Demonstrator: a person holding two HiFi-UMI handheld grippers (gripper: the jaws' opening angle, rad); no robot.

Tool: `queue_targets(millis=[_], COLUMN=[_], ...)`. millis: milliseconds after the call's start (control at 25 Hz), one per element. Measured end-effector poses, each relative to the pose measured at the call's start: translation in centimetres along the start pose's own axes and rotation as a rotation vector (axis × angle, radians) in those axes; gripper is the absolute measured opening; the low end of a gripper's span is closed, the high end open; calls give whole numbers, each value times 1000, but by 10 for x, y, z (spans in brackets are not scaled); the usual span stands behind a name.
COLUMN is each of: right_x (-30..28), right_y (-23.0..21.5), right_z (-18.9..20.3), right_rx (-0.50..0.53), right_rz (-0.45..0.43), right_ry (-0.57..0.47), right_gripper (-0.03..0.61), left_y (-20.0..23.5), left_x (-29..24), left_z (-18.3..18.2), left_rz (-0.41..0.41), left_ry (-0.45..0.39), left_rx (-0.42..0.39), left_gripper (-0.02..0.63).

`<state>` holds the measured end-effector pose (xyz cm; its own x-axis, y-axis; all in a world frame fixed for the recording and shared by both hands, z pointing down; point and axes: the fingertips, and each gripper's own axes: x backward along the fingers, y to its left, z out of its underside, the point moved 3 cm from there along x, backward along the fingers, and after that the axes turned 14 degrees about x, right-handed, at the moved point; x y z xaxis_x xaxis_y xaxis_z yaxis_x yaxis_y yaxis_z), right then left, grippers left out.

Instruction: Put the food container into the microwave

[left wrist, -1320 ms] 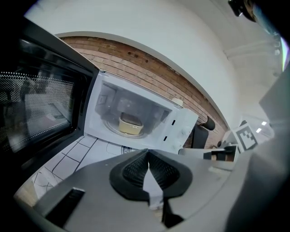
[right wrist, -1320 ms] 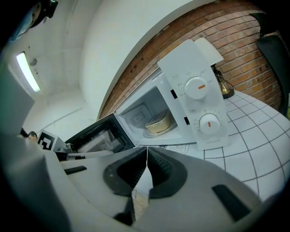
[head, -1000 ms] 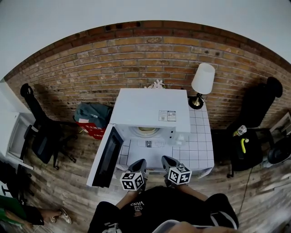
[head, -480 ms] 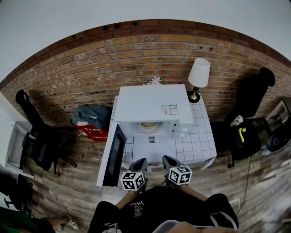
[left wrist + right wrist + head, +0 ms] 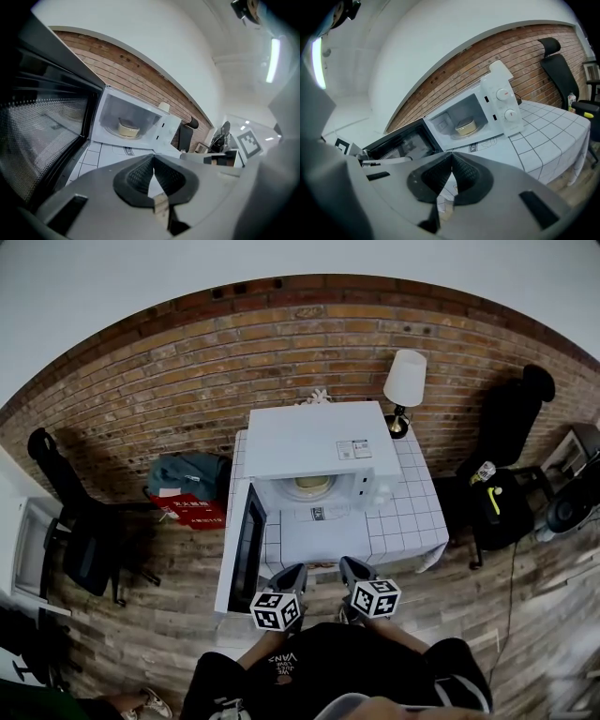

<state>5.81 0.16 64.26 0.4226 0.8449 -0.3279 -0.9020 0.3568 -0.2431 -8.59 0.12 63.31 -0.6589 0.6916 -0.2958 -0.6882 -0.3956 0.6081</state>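
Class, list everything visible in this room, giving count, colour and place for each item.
microwave: one, white, on the table, door open
food container: one, cream, inside the microwave
table: one, white tiled, against the brick wall
lamp: one, white shade, on the table's back right corner
left chair: one, black, left of the table
right chair: one, black, right of the table
bag: one, grey-green, on the floor left of the table
left tool: one, grey, shut, empty
right tool: one, grey, shut, empty
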Motion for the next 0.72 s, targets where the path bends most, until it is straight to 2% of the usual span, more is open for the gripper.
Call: queue_targets(millis=[360,720], right_x=[23,32], right_y=[17,23], right_z=[9,13], right_rx=[6,-4], right_rz=[68,96], right_ry=[-25,-46], right_gripper=[5,5], left_y=[-5,-7], left_x=[23,32], left_z=[8,8], left_rz=[45,61], left_ry=[10,-12], left_rx=[-22,-28], left_gripper=[12,12])
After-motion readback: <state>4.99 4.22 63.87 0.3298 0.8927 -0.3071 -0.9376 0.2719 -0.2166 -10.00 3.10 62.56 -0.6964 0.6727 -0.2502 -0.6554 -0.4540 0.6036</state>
